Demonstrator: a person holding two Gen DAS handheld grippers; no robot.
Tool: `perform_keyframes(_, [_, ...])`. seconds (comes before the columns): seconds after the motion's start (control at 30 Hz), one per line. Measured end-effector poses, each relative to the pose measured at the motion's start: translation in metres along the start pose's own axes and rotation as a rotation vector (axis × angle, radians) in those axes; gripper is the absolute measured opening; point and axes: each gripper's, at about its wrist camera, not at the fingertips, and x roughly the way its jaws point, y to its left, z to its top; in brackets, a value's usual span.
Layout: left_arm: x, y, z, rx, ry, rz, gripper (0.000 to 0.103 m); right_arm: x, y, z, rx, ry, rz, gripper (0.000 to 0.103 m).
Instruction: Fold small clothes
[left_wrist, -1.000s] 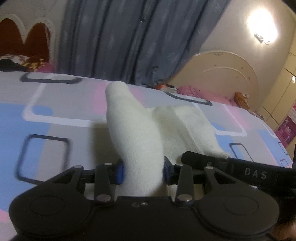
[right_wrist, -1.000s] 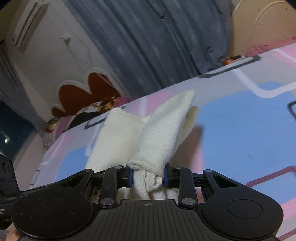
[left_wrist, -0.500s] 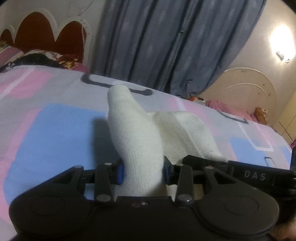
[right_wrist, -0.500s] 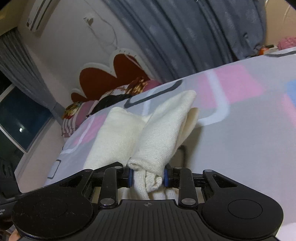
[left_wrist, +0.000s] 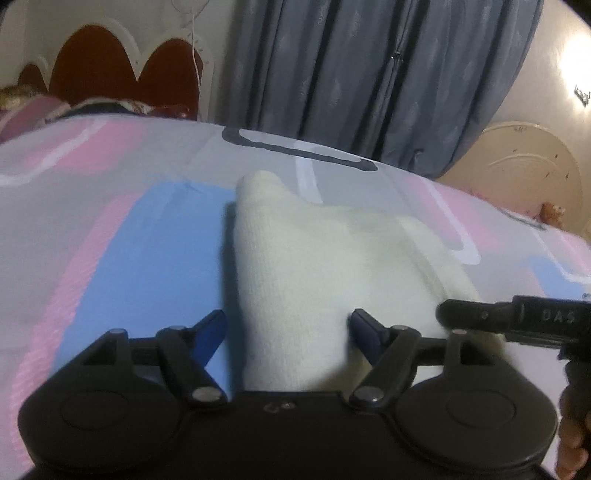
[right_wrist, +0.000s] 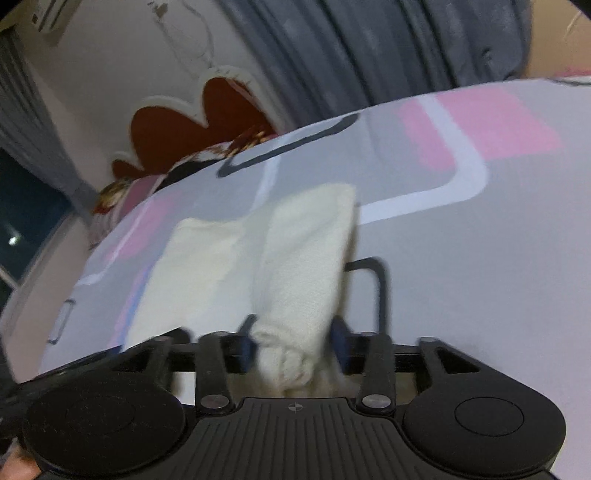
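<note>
Two grippers bracket one cream knit garment (left_wrist: 314, 258) lying on the patterned bedsheet (left_wrist: 129, 258). I read my left gripper (left_wrist: 288, 328) as spread wide, its blue pads (left_wrist: 212, 330) standing clear of the cloth on either side, gripping nothing. My right gripper (right_wrist: 293, 341) is blurred; a bunched edge of the garment (right_wrist: 295, 273) sits between its fingers with narrow gaps showing, so I judge it parted and no longer clamping. The cloth appears doubled over, one layer lying on another, its far edge near a dark outline printed on the sheet. My estimate: one fold laid down; smoothing or a further fold may remain. The grey curtain (left_wrist: 369, 74) hangs beyond.
</note>
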Motion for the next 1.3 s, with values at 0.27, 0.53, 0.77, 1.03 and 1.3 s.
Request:
perform_keyframes(0.27, [-0.027,0.003,0.022,0.003,-0.146,0.019,0.061,-0.031,0.023,0.009,-0.098,-0.123,-0.108,0.050])
perform_keyframes(0.53, [0.029,0.012,0.028,-0.087,0.013,0.043,0.067,0.023,0.049,0.003,-0.220,-0.003,-0.195,0.040])
perform_keyframes(0.77, [0.003,-0.002,0.023,-0.007,-0.006,0.061,0.064,-0.001,0.048,-0.001,-0.209,-0.029,-0.178,0.040])
perform_keyframes(1.03, [-0.037,-0.006,-0.009,0.016,0.029,0.048,0.064,-0.056,0.072,-0.048,-0.260,-0.024,-0.133,0.040])
perform_keyframes(1.3, [-0.045,-0.006,-0.047,0.040,0.083,0.065,0.066,-0.042,0.059,-0.100,-0.291,0.033,-0.268,0.039])
